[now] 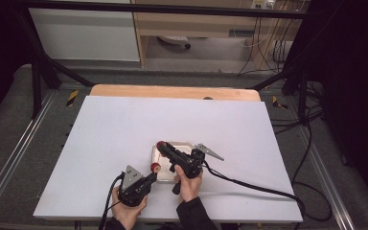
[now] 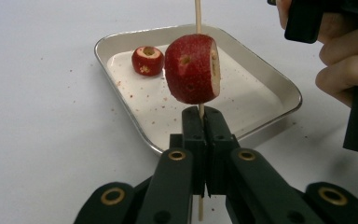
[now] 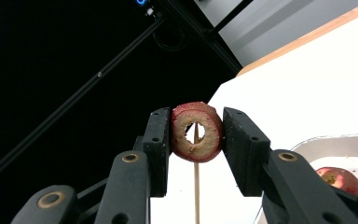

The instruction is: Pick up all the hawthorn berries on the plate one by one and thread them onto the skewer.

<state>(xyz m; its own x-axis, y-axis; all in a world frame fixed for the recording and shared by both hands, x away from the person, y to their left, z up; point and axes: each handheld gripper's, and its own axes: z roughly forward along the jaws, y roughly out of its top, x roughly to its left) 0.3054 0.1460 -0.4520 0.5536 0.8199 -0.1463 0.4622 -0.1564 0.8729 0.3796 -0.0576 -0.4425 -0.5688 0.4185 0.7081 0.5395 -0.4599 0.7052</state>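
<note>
High view: white table board across most of the frame, wooden edge along its far side, dark frame rails and grey floor around. Near the front edge, two hands entering from below. Left hand wrapped round the left gripper; right hand round the right gripper, black cable trailing off to the right. Between and beneath them, a shallow metal tray flat on the board.

Left gripper view: tray straight ahead, rim shiny, floor speckled with red crumbs. Left gripper with jaws pressed together, clamped on a thin wooden skewer standing upright between the pads. Cored red fruit threaded on that skewer just above the jaw tips, over the tray's near half. Second cored fruit lying loose in the tray's far left corner. Fingers of the right hand at the right edge.

Right gripper view: right gripper with jaws part-way apart, pinching a ring-shaped red fruit piece from both sides, hollow core facing the camera. Skewer rising from below behind the ring, its tip seen through the hole. Tray corner and one fruit at lower right.
</note>
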